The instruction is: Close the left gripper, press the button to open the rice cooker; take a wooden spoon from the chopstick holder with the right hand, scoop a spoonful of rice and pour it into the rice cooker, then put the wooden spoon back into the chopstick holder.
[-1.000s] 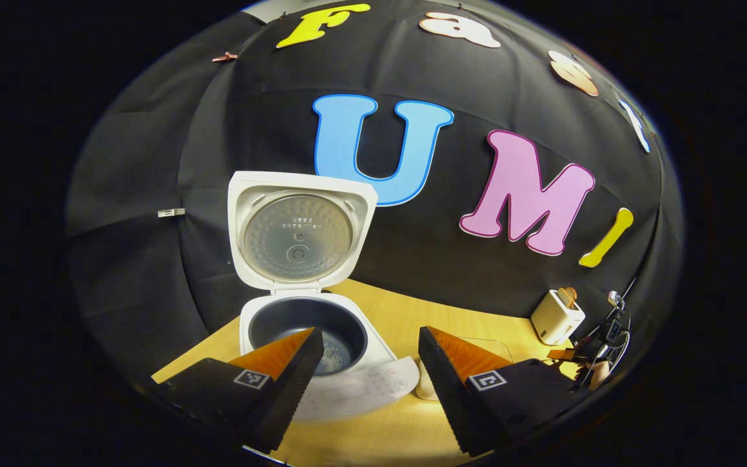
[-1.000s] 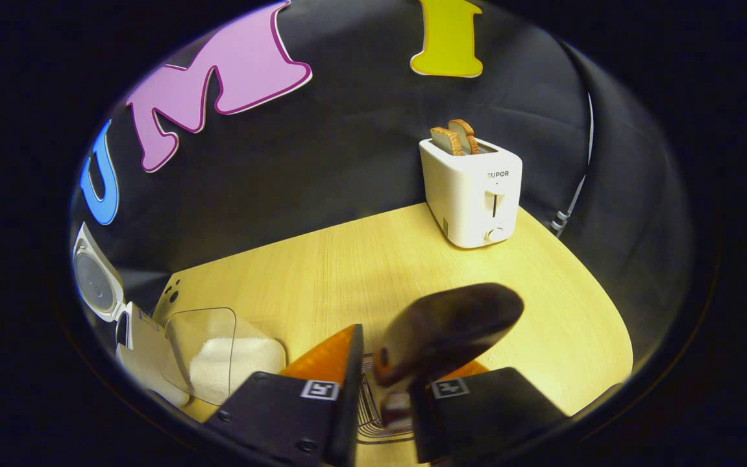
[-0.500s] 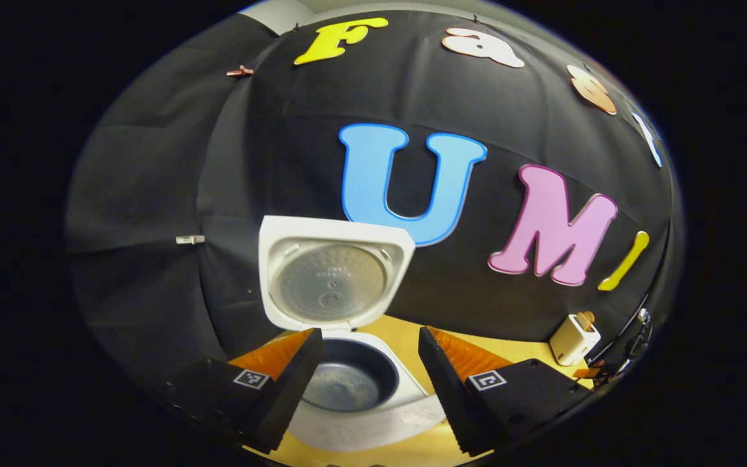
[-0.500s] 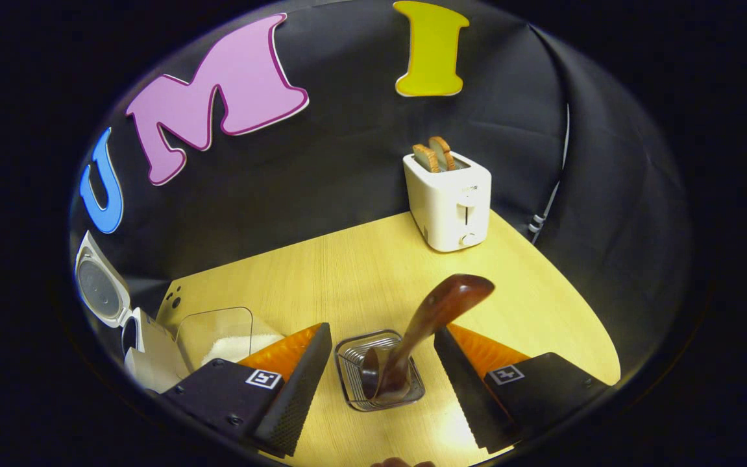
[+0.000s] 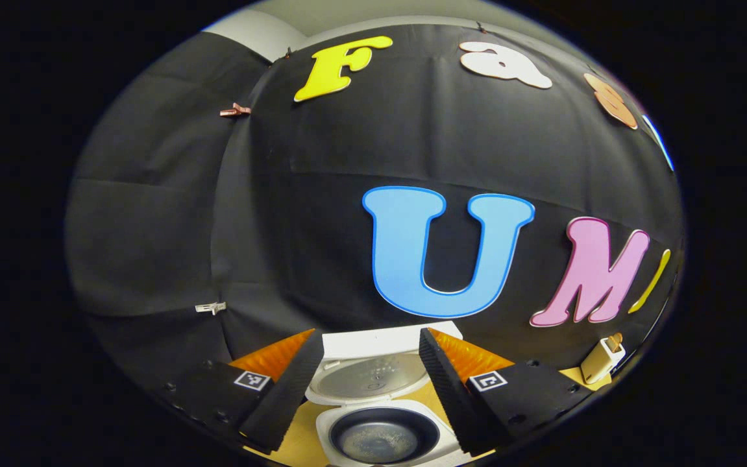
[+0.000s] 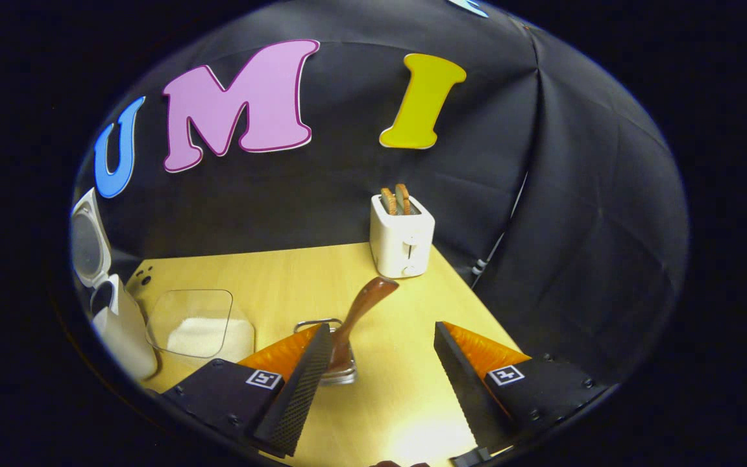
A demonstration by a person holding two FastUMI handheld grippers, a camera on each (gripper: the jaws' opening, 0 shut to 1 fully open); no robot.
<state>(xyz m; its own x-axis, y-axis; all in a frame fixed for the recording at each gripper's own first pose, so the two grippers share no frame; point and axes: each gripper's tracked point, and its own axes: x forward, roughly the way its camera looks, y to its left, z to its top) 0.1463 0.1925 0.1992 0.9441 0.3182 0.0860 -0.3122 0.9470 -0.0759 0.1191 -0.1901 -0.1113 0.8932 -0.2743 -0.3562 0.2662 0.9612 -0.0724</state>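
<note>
In the left gripper view, the left gripper (image 5: 367, 383) gapes wide, holding nothing; the rice cooker (image 5: 379, 425) sits at six o'clock, lid up. In the right gripper view, the right gripper (image 6: 383, 383) gapes wide and empty; the wooden spoon (image 6: 357, 318) stands in the chopstick holder (image 6: 337, 373) at seven o'clock.

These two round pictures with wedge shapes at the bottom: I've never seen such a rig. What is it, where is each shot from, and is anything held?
There is no robot: a person carries a two-finger tool in each hand, and a fisheye camera rides on each, looking along its fingers. In the left gripper view, the left tool is open and empty, above the white rice cooker, whose lid stands up and whose dark pot holds a little rice. In the right gripper view, the right tool is also open and empty. Beyond it, on the pale wooden table, the brown wooden spoon stands in the wire chopstick holder, beside a clear container of white rice and a white toaster with bread.
</note>
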